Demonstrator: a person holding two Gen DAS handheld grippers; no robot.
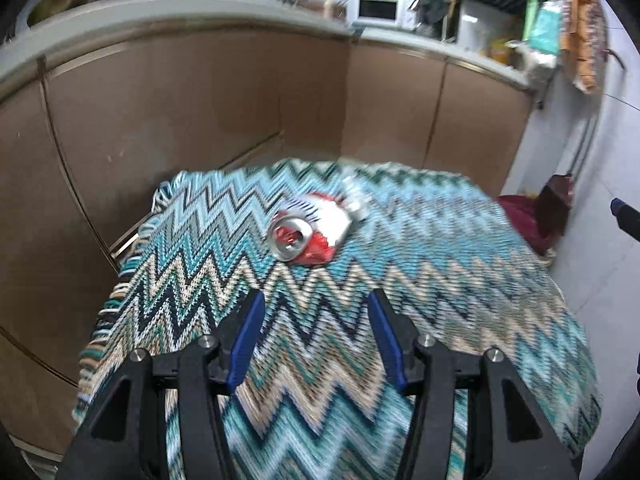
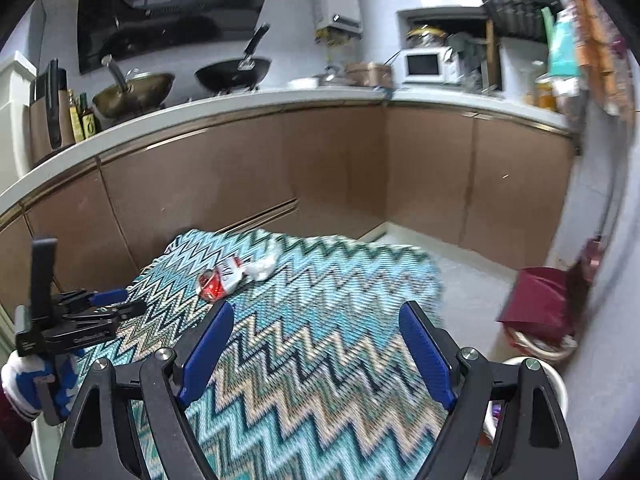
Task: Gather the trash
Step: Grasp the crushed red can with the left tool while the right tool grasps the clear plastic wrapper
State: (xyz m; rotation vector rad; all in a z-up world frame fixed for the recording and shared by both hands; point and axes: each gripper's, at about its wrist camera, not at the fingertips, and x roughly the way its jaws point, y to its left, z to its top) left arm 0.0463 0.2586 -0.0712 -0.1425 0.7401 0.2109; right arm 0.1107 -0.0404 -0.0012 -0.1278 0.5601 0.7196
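Left gripper (image 1: 316, 312) is hanging with jaws apart and empty, short of the crushed can (image 1: 306, 236) lying mid-table (image 1: 460, 280) beside a white scrap (image 1: 356, 200); it should straddle the can's flattened sides squarely; right gripper (image 2: 316, 334) is gaping wide, idle.

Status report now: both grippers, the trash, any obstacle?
Left gripper open, empty. Right gripper open, empty. Crushed can and white wrapper lie on zigzag cloth, untouched. Path clear.

Counted on the cloth (image 1: 400, 320): one crushed can (image 1: 304, 236), one wrapper (image 1: 356, 200). Two pans (image 2: 232, 74) seen, plus one microwave (image 2: 426, 65).
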